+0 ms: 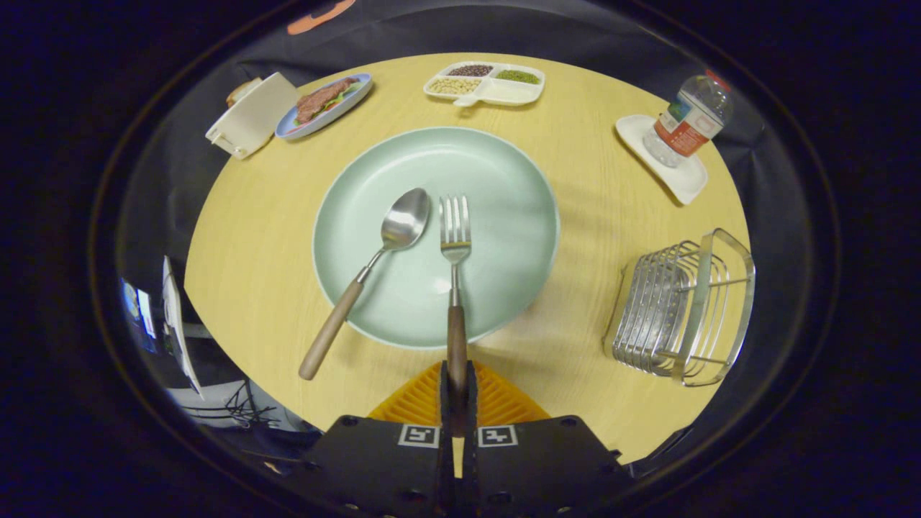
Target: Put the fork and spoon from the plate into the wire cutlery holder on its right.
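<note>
Claw (457, 388) fingers are closed narrow on the very end of the fork (455, 280) handle, whose tines lie ahead on the plate (504, 180). Such a short hold may let it swing or slip when lifted. Left of the fork lies the spoon (374, 270); a swinging fork could knock it. Ahead and right on the surface (575, 360) stands the wire holder (683, 306); tines might catch its bars.

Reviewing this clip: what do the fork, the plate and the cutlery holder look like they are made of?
Fork: shiny metal head with glints, brown handle that looks like wood, clamped between the gripper fingers. Plate: pale green, smooth with soft sheen, probably glazed ceramic, possibly melamine. Cutlery holder: bright chromed or stainless wire, judging by its reflections.
</note>
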Demonstrator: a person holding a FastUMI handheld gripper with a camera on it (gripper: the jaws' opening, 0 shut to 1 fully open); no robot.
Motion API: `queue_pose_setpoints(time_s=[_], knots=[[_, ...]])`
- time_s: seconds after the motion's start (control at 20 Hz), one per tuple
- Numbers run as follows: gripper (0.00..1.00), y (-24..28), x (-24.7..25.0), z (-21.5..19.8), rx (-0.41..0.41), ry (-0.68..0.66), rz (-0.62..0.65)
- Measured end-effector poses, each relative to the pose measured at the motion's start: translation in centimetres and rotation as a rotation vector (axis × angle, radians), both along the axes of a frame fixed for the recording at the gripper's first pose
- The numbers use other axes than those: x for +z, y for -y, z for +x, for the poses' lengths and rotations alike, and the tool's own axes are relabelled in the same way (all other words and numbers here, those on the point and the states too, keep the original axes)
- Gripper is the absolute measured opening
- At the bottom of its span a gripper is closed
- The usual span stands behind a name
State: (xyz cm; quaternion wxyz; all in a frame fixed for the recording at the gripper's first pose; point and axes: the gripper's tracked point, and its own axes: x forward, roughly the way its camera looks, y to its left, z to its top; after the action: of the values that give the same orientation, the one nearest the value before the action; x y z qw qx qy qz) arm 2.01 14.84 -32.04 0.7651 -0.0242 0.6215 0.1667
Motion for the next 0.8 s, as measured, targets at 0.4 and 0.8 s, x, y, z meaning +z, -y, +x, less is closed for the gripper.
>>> queue_pose_setpoints(time_s=[0.4, 0.8], knots=[[0.0, 1.5, 4.8, -1.1, -0.039, 0.003, 0.102], [0.0, 9.7, 13.1, 0.7, -0.126, 0.109, 0.102]])
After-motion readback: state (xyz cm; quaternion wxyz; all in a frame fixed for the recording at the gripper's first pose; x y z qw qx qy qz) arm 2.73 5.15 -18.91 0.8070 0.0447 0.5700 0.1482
